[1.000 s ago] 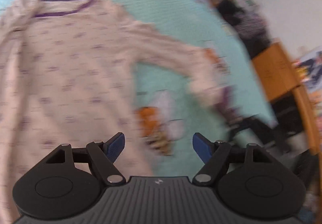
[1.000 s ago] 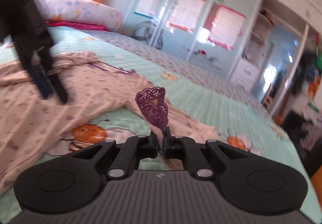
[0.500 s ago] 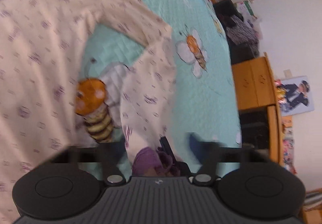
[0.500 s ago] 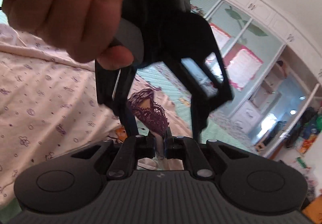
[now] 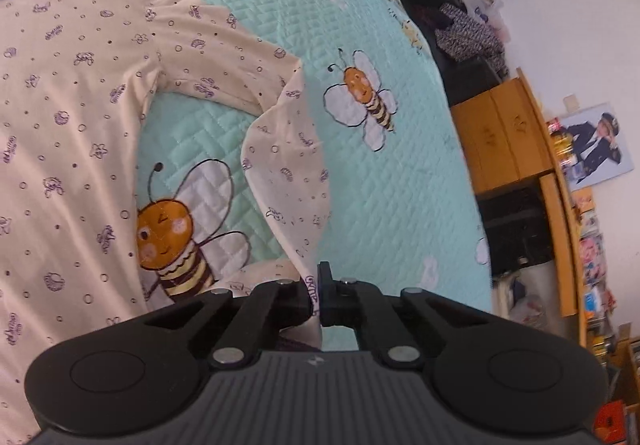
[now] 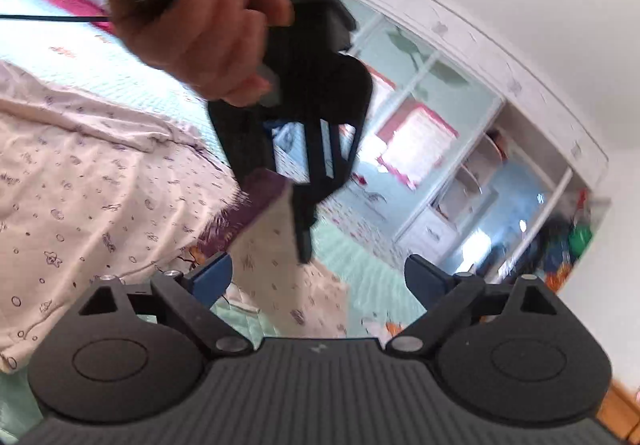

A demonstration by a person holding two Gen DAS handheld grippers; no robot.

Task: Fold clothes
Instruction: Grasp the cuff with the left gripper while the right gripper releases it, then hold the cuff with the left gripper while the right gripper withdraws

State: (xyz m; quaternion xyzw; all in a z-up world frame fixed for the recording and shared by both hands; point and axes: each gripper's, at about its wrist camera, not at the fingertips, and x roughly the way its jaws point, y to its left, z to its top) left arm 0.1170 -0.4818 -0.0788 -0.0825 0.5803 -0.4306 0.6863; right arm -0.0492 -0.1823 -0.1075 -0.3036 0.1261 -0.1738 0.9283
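A mint quilted bedspread [image 5: 392,29] printed with bees covers the bed; a wooden cabinet [image 5: 504,133] stands beside it and white wardrobes [image 6: 460,149] line the far wall. The left gripper [image 5: 317,291], angled down at the bed, has just closed and pinches the sleeve [image 5: 288,181] near its purple cuff. The right gripper [image 6: 318,277] has just opened wide, nothing between its pads. A hand [image 6: 208,33] holds the left tool. The cream, purple-printed top [image 5: 68,117] lies flat on the bedspread.
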